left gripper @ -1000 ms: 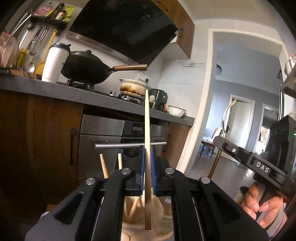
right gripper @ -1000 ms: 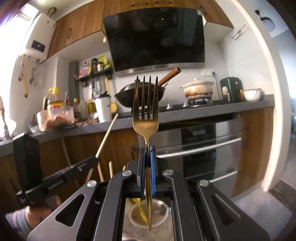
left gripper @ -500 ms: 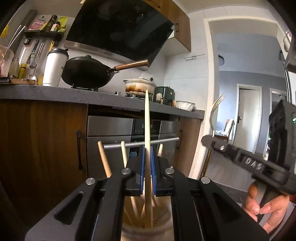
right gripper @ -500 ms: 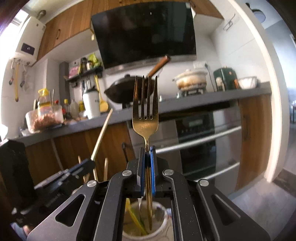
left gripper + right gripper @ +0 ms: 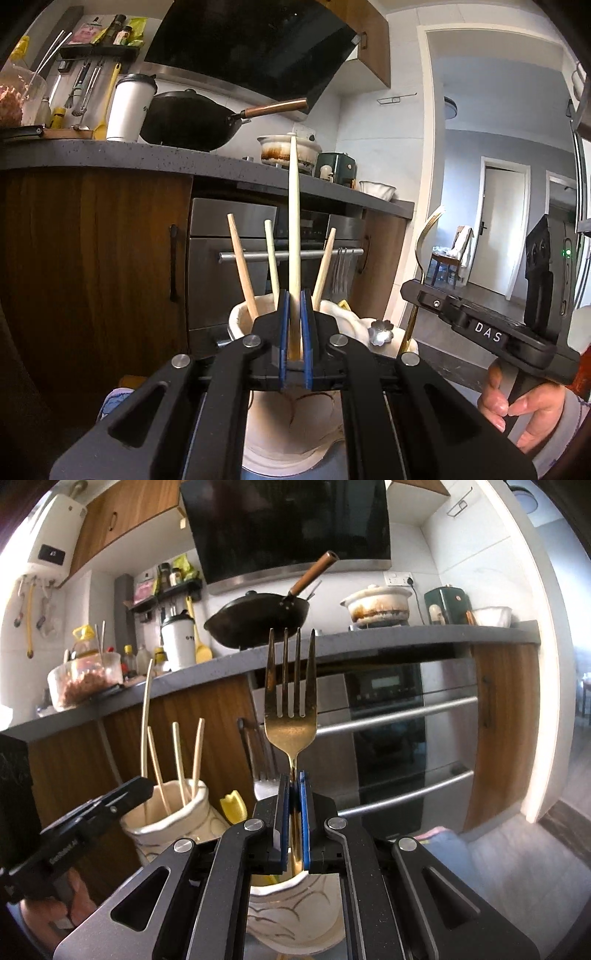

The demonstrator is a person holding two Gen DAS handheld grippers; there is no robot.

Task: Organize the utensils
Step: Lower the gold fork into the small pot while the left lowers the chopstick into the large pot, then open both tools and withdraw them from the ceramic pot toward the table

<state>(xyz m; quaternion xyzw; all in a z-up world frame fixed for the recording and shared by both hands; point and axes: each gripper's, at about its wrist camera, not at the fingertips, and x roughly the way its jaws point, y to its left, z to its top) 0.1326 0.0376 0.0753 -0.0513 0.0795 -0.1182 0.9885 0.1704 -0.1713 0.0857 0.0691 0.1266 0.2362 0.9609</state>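
Note:
My left gripper (image 5: pixel 294 325) is shut on a pale wooden chopstick (image 5: pixel 294 221) that stands upright, its lower end inside a cream ceramic holder (image 5: pixel 240 321) with three other chopsticks (image 5: pixel 242 269). My right gripper (image 5: pixel 294 805) is shut on a gold fork (image 5: pixel 291 701), tines up, handle reaching down into a second cream holder (image 5: pixel 295 915) directly below. In the right wrist view the chopstick holder (image 5: pixel 173 819) stands to the left, with the left gripper (image 5: pixel 92 819) beside it. A yellow utensil (image 5: pixel 232 805) and a silver fork (image 5: pixel 264 775) rise between the holders.
Wooden cabinets and a steel oven (image 5: pixel 391 731) stand behind the holders. The grey counter (image 5: pixel 110 157) carries a black wok (image 5: pixel 192 118), a white tumbler (image 5: pixel 129 107) and a stained pot (image 5: pixel 376 603). A doorway (image 5: pixel 498 221) opens on the right. A hand (image 5: pixel 517 410) holds the right gripper.
Both grippers have sunk toward the holders. The chopstick's lower end now sits in the left holder, and the fork's handle reaches further down into the right holder.

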